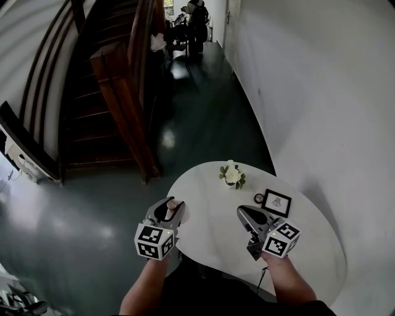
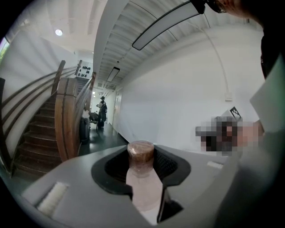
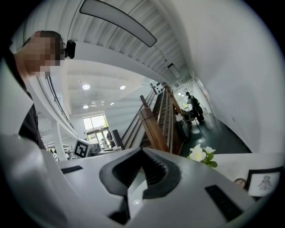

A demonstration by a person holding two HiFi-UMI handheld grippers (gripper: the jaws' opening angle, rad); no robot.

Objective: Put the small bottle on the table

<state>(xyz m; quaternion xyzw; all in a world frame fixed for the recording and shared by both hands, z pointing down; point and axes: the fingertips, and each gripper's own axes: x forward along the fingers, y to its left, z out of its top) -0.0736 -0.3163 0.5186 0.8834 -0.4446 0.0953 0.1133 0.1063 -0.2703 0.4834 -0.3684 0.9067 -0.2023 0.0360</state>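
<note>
Grips the small bottle (image 2: 141, 178) in the left gripper (image 1: 170, 208), jaws clamped on the pale body from both sides, brown cap poking up past the jaw tips. Holds it cap-up at the near left edge of the white bench (image 1: 210, 259); can't tell whether the base touches the top. Carries the right gripper (image 1: 249, 215) with jaws together and nothing between them, over the bench, well apart to the right of the left jaws.

Around the jaws:
- Ahead of the right jaws, slightly left: white flower bunch (image 1: 232, 174) standing on the bench. Also ahead and right of the left jaws, apart from the bottle.
- Just ahead and right of the right jaws: black picture frame (image 1: 276, 202) lying on the bench.
- At the frame's left corner: small round thing (image 1: 259, 198), too small to identify, touching or just beside it, can't tell which.
- Far ahead and left of the left jaws: dark wooden staircase (image 1: 105, 92) on a glossy dark floor (image 1: 185, 123).
- Far ahead down the corridor: a person (image 1: 197, 18) standing.
- Right of the right jaws: plain white wall (image 1: 308, 92).
</note>
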